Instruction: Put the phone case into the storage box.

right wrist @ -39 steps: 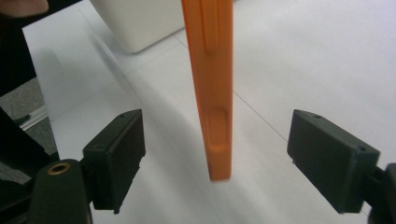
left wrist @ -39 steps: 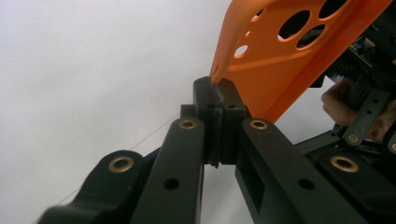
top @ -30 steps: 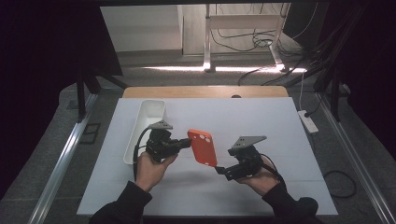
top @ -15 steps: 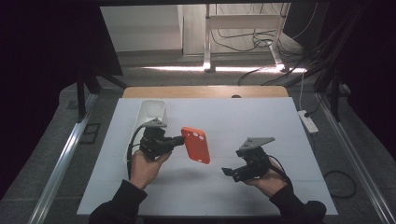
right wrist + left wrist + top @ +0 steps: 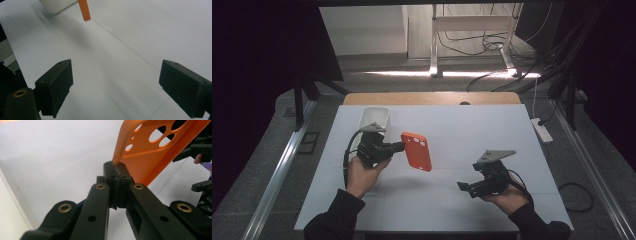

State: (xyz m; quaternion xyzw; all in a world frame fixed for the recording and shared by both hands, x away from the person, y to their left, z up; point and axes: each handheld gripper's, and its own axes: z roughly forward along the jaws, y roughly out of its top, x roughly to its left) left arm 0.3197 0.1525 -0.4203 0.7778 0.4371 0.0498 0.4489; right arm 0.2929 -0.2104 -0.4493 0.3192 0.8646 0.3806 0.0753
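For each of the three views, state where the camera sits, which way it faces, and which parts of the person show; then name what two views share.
High view: above the table, looking forward and down; both forearms, left gripper, right gripper.
Left gripper view: on the left gripper, looking along shut jaws pinching the orange phone case.
Right gripper view: on the right gripper, looking along open jaws over the table toward the white tray.
Shared: the orange phone case appears in all three.

Orange phone case with round cutouts, held tilted above the table, probably by 1 edge.

No text, label or number is readable anywhere.
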